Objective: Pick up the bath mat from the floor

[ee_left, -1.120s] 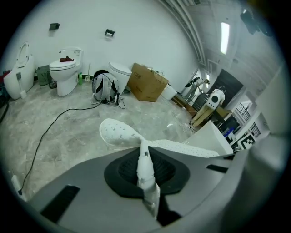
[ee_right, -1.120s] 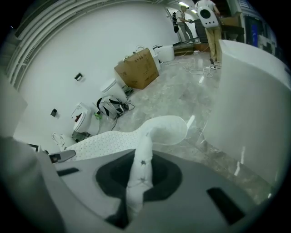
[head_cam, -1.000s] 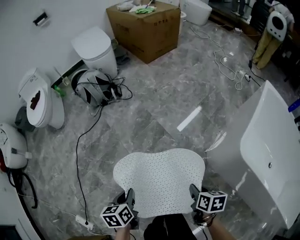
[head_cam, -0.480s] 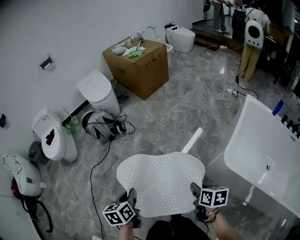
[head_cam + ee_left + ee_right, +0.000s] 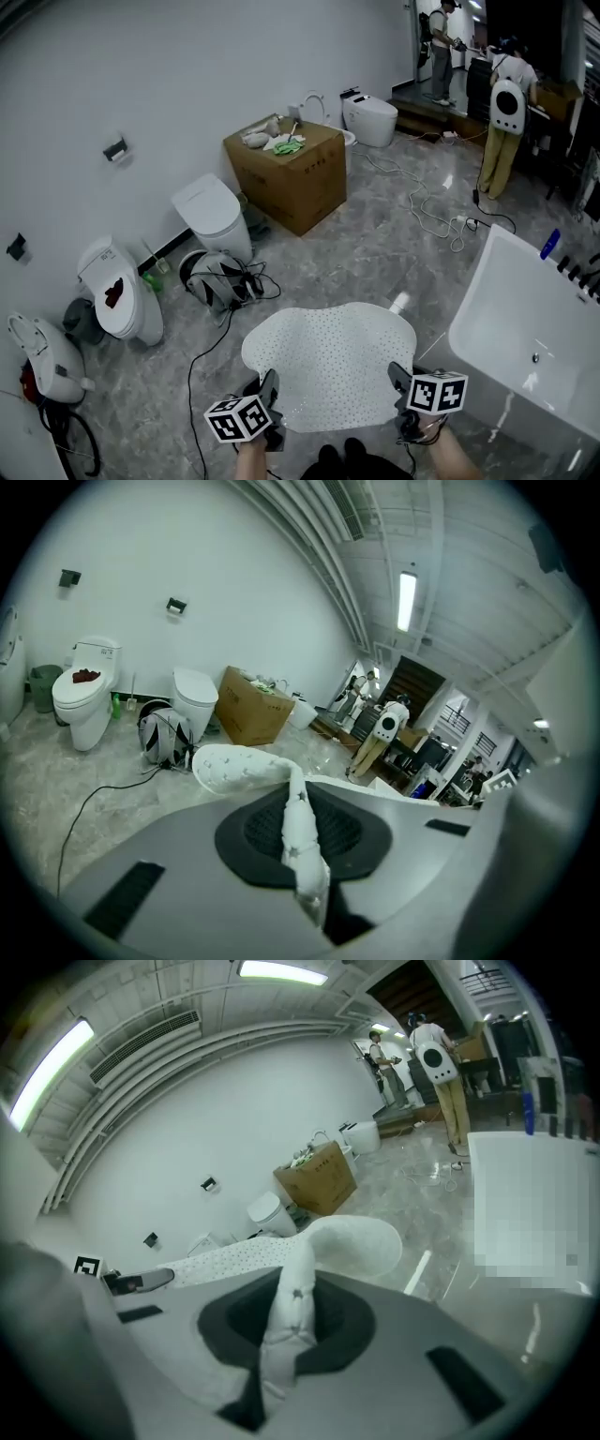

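Note:
The white perforated bath mat (image 5: 330,356) hangs stretched between my two grippers, lifted off the grey marble floor. My left gripper (image 5: 270,420) is shut on its near left edge and my right gripper (image 5: 401,405) is shut on its near right edge. In the left gripper view the pinched mat (image 5: 302,844) runs as a folded white strip between the jaws and curls away to the left. The right gripper view shows the mat (image 5: 292,1316) clamped the same way, spreading out beyond the jaws toward the left gripper's marker cube.
A white bathtub (image 5: 525,337) stands close on the right. Toilets (image 5: 122,295) line the left wall with a tangle of cables (image 5: 220,281) and a cardboard box (image 5: 289,173) further back. A cable (image 5: 192,375) trails over the floor left of the mat. People (image 5: 506,131) stand at the far right.
Both grippers have risen with the mat, which has come up off the floor. The view now takes in much more of the room and wall.

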{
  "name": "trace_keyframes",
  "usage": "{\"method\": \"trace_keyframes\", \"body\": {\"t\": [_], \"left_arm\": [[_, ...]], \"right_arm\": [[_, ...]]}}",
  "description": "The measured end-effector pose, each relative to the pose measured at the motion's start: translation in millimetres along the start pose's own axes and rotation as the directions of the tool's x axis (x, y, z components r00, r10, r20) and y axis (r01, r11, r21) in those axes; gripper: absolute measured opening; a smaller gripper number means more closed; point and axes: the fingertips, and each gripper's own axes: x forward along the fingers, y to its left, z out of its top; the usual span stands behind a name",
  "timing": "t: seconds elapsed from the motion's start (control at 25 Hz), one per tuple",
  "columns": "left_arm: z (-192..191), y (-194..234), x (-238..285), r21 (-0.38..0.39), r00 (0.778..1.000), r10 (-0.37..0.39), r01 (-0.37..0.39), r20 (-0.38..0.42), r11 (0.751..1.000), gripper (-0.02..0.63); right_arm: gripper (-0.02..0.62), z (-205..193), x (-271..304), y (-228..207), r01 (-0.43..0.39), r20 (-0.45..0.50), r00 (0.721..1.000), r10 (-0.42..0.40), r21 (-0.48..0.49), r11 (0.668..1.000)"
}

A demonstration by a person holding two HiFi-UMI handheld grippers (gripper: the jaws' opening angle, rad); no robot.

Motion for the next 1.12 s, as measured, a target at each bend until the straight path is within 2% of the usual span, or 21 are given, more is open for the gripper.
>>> {"method": "trace_keyframes", "body": {"t": [0.4,0.8,1.12], "left_arm": [[32.7,-5.1,-18.9,0.029,0.997,-0.064,0.063,0.044,0.998,0.021],[43.0,-5.4,-34.4,0.033,0.994,-0.075,0.072,0.078,0.997,0.021],[44.8,-8.2,-40.1,0.046,0.993,-0.086,0.083,0.082,0.996,0.021]], "right_arm": [[0.021,20.3,-12.0,36.7,-0.047,0.071,0.996,0.045,0.016,0.999],[0.021,29.0,-22.4,52.1,-0.01,0.108,0.994,0.019,-0.076,0.997],[0.021,26.6,-28.8,55.8,-0.002,0.123,0.992,0.013,-0.09,0.996]]}}
